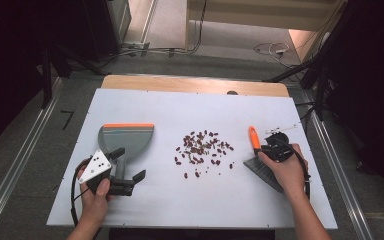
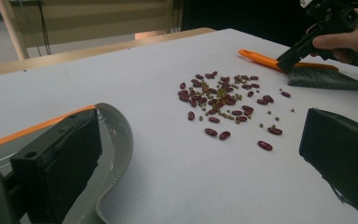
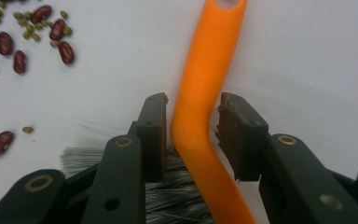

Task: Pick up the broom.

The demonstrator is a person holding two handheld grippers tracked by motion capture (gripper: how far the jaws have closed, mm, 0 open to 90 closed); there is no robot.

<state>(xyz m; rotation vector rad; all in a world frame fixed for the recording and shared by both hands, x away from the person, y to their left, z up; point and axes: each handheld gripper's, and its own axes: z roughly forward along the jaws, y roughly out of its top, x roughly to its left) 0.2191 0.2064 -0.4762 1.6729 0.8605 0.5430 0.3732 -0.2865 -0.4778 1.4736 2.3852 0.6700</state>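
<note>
Right gripper (image 3: 191, 126) jaws sit either side of the brush (image 3: 200, 107) handle near the table's (image 1: 130, 205) right edge, not quite clamped; left gripper (image 1: 125, 167) open.

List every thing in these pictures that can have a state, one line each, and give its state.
Grey plastic dustpan with orange lip: flat on the white board, handle between the open jaws.
Left gripper: open, gripping nothing.
Orange-handled brush with grey bristles: lying on the board, handle between the right jaws.
Right gripper: jaws either side of the handle, narrow gaps showing, not yet clamped.
Red and green beans: scattered loose mid-board, unswept.
</note>
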